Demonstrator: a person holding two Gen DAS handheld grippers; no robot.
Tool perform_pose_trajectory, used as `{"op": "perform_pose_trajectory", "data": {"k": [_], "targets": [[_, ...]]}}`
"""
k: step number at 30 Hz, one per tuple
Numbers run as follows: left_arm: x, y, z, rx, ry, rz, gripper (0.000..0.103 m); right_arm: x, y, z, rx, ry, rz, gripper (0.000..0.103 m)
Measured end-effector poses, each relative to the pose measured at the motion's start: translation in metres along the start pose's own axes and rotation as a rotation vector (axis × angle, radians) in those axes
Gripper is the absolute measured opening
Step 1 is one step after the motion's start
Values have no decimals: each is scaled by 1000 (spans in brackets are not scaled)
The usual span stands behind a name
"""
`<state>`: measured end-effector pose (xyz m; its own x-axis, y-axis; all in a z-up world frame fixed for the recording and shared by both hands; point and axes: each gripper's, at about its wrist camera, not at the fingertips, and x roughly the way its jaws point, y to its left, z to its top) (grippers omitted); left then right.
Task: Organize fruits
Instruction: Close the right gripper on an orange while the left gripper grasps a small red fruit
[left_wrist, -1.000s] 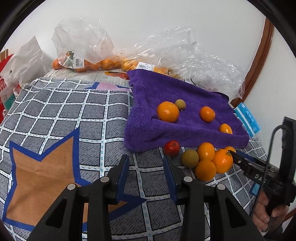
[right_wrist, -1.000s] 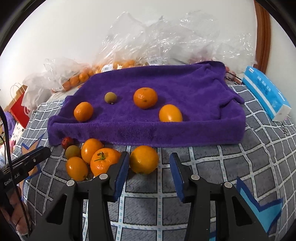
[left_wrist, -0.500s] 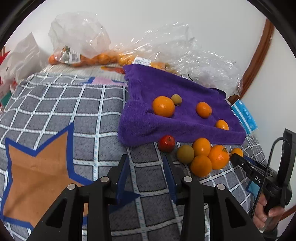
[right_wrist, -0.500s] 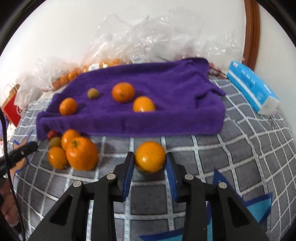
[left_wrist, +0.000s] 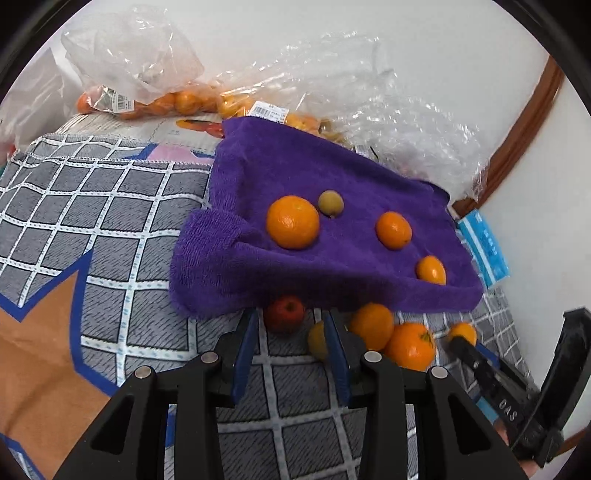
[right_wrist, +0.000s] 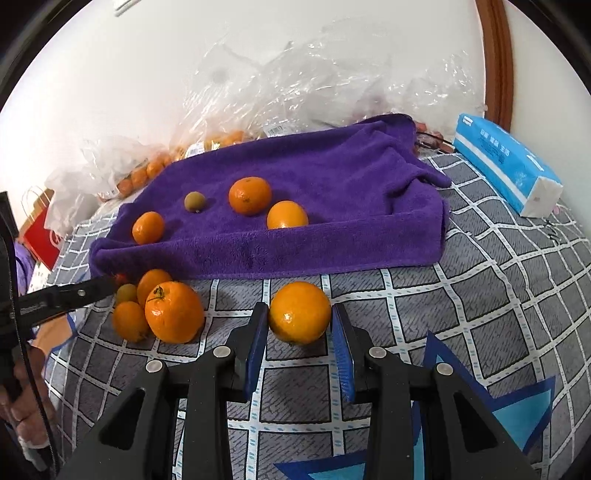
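A purple towel (right_wrist: 332, 184) holds three oranges and a small green-yellow fruit (right_wrist: 194, 201). In front of it lies a loose cluster: a big orange with a stem (right_wrist: 173, 312), smaller oranges, a green-yellow fruit (left_wrist: 317, 339) and a small red fruit (left_wrist: 284, 312). My right gripper (right_wrist: 300, 317) is shut on a single orange (right_wrist: 300, 312) that rests on the cloth. My left gripper (left_wrist: 290, 325) stands narrowly open with its tips just short of the red fruit; the green-yellow fruit sits against its right finger. Nothing is pressed between the left pads.
The fruit lies on a grey checked cloth (right_wrist: 498, 295) with blue and tan stars. Clear plastic bags of oranges (left_wrist: 177, 99) line the wall behind the towel. A blue tissue pack (right_wrist: 506, 162) lies at the right, a red paper bag (right_wrist: 40, 232) at the left.
My right gripper's jaws closed onto the single orange. My left gripper moved forward to the red fruit at the towel's front edge, its gap about the same.
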<state>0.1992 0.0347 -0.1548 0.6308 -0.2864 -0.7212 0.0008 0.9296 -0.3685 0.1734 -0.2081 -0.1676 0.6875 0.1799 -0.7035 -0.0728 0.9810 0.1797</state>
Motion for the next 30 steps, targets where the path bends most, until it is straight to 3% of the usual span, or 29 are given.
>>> {"op": "perform_pose_trajectory", "data": {"k": [4, 6, 18, 30], "targets": [[6, 1, 2, -14, -6, 19, 32, 0, 4, 0, -20, 2, 6, 34], [12, 2, 1, -11, 7, 31, 24, 0, 7, -1, -31, 5, 1, 34], [2, 14, 0, -65, -57, -62, 23, -1, 5, -1, -29, 0, 9, 34], [-23, -7, -4, 20, -137, -45, 23, -14, 7, -1, -46, -41, 36, 34]]}}
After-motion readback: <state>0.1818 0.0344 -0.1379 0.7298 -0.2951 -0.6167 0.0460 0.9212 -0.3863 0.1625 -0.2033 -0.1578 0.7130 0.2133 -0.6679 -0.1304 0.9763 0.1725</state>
